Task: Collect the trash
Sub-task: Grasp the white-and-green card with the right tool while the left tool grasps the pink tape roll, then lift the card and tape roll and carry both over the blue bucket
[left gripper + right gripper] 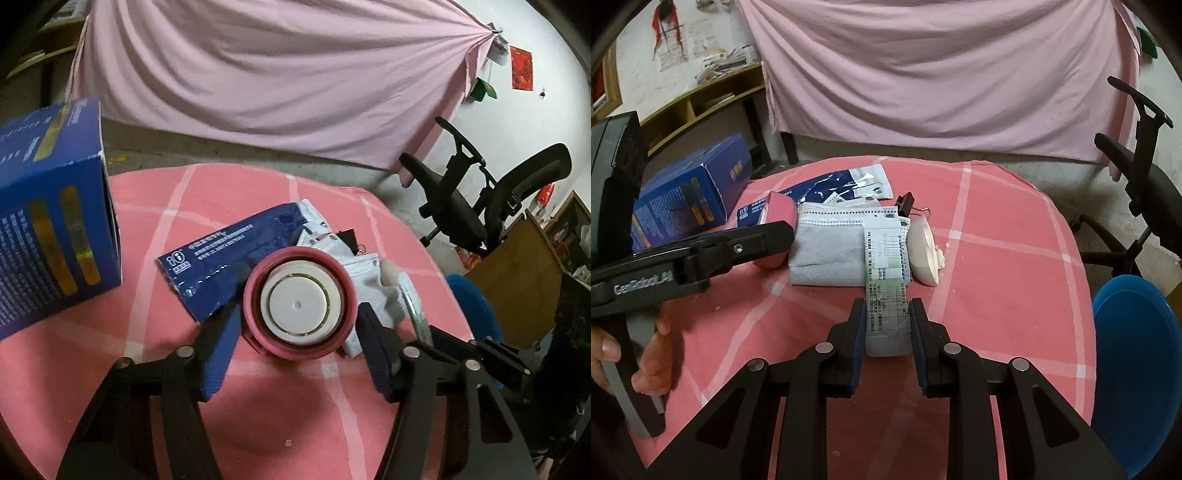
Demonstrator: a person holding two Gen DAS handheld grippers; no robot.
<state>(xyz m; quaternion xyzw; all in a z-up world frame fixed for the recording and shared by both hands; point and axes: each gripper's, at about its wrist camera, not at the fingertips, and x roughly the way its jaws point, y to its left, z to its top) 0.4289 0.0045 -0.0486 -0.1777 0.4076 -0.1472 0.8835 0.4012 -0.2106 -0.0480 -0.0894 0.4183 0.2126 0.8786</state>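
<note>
Since the pink cap point(299, 304) on the bench point(258, 424) is light, rigid and slick, keep your left gripper point(297, 325) squeezing its rim across the middle, while your right gripper point(888, 325) pinches the flimsy paper strip point(886, 295) by its near end.

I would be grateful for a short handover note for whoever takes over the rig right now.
Left gripper: closed around the pink lid, which is on the table.
Right gripper: shut on the printed packet.
On the checked cloth: grey face masks, blue pouch, blue box, binder clip, white plastic piece.
Blue bin stands right of the table.
Done: nothing visibly binned. Left: everything above.
</note>
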